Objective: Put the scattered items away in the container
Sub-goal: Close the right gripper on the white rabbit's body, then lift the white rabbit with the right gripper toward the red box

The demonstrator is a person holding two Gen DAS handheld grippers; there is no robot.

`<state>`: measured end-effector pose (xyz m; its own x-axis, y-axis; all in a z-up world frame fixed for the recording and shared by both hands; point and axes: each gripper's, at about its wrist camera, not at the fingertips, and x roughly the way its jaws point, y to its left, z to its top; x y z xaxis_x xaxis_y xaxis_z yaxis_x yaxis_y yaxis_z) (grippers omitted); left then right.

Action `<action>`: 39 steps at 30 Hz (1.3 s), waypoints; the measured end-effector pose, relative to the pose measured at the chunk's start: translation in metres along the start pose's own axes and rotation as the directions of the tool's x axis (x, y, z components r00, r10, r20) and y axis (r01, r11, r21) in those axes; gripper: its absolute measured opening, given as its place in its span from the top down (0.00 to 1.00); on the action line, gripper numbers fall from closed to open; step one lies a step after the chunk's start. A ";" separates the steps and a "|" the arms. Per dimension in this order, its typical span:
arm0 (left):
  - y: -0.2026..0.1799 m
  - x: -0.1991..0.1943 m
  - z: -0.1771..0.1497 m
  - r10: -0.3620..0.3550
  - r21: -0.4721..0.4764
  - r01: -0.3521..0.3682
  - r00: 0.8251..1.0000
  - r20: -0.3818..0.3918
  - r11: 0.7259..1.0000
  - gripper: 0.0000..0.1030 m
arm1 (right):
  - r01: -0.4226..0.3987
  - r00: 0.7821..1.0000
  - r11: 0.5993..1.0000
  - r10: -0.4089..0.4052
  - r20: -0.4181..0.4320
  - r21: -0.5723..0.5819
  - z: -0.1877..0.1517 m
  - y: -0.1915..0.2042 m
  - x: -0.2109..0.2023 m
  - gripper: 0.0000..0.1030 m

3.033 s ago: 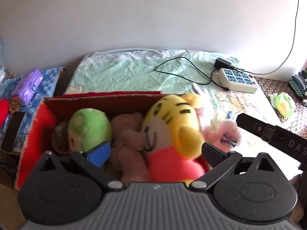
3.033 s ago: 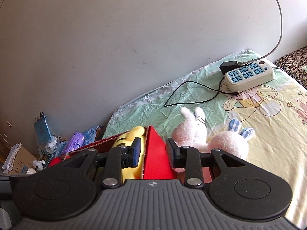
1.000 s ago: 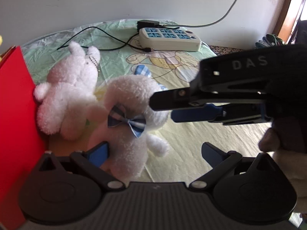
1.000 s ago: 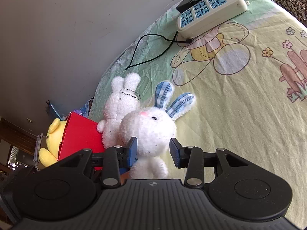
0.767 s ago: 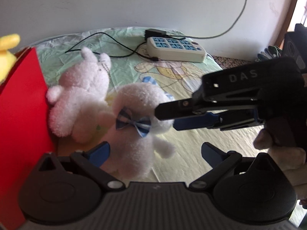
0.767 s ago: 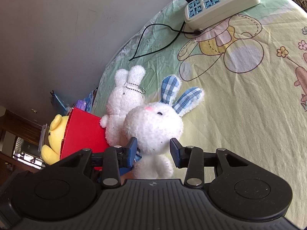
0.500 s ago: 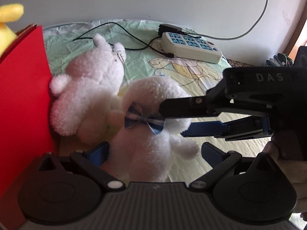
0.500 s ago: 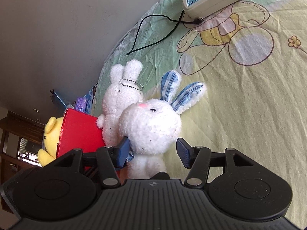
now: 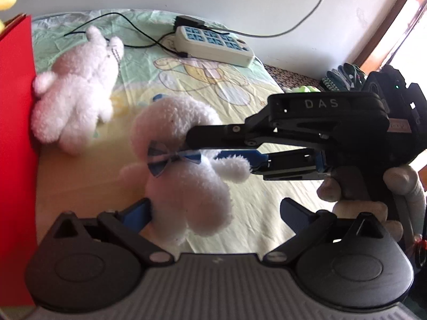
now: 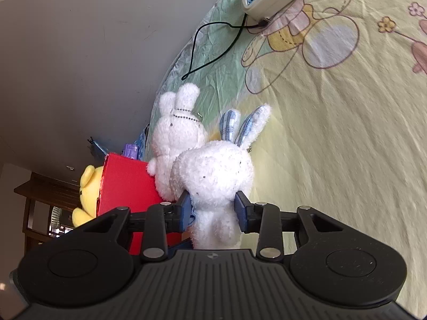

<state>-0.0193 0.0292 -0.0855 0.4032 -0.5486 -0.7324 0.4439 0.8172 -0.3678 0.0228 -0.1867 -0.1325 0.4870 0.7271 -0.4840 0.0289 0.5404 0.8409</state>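
A white plush bunny with blue plaid ears and a bow tie lies on the bed sheet. My right gripper has its jaws closing on the bunny's neck, and both pads press into the fur. In the left wrist view it reaches in from the right across the bow tie. My left gripper is open, and the bunny's body lies between its wide-spread fingers. A second white bunny with a bead chain leans against the red box. A yellow plush sticks out of the box.
A white power strip with a black cable lies at the far side of the sheet by the wall. A person's hand holds the right gripper's handle. Gloves and small items sit past the bed's right edge.
The right gripper's jaws spread wider half a second ago and have since closed onto the bunny's neck. The left view has shifted, so the bunny sits more central between the left fingers.
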 end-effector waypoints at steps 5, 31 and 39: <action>-0.014 -0.020 -0.008 -0.015 0.089 0.013 1.000 0.024 0.996 0.03 | 0.014 1.000 1.000 -0.014 -0.017 -0.002 -0.018 -0.005 -0.021 0.63; 0.024 0.019 0.032 0.020 -0.083 -0.019 1.000 0.020 0.996 0.34 | -0.059 0.997 0.997 0.057 0.052 0.043 -0.008 -0.015 -0.005 0.48; 0.007 0.005 0.031 0.030 -0.051 -0.028 0.999 0.043 0.998 0.34 | -0.037 0.995 0.999 0.040 0.087 -0.030 -0.016 0.004 -0.023 0.49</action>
<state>0.0112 0.0269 -0.0740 0.4503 -0.5312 -0.7177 0.3911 0.8399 -0.3763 -0.0027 -0.1943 -0.1220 0.5619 0.7083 -0.4273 -0.0158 0.5257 0.8505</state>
